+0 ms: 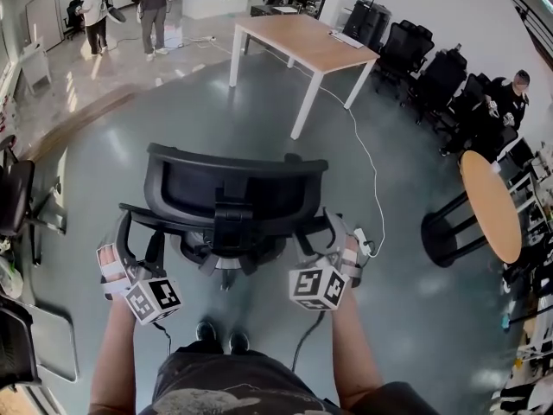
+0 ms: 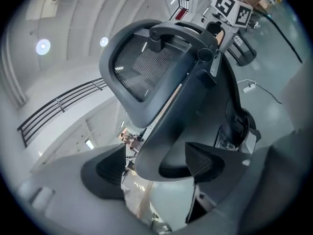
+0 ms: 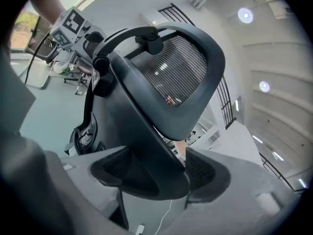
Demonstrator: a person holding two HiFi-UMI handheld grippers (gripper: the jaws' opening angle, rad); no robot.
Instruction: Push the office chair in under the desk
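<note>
Seat and base of the office chair (image 1: 226, 188) are mostly hidden under its own curved backrest in the head view. Only dark, tangled shapes show below the back, toward 6 o'clock. The chair stands mid-frame on the glossy grey floor (image 1: 406, 318) with its back toward the person. It is well apart from the table (image 1: 302, 37) at 12 to 1 o'clock, which has a pale wooden top on white square legs. The backrest is black mesh stretched in a smooth, rounded plastic frame, with a bowed bar across its rear.

The left gripper (image 2: 155, 165) is spread wide round the chair arm on that side. A strip of light shows between the arm and one grid-textured pad, while the other pad looks to meet it. The right gripper (image 3: 159, 171) is likewise wide. The other chair arm fills nearly all the gap, so whether its pads (image 3: 203, 173) touch is hard to make out.

A thin white cable (image 1: 367, 171) trails over the floor at 2 o'clock. The bottom edge cuts off the person's arms.
</note>
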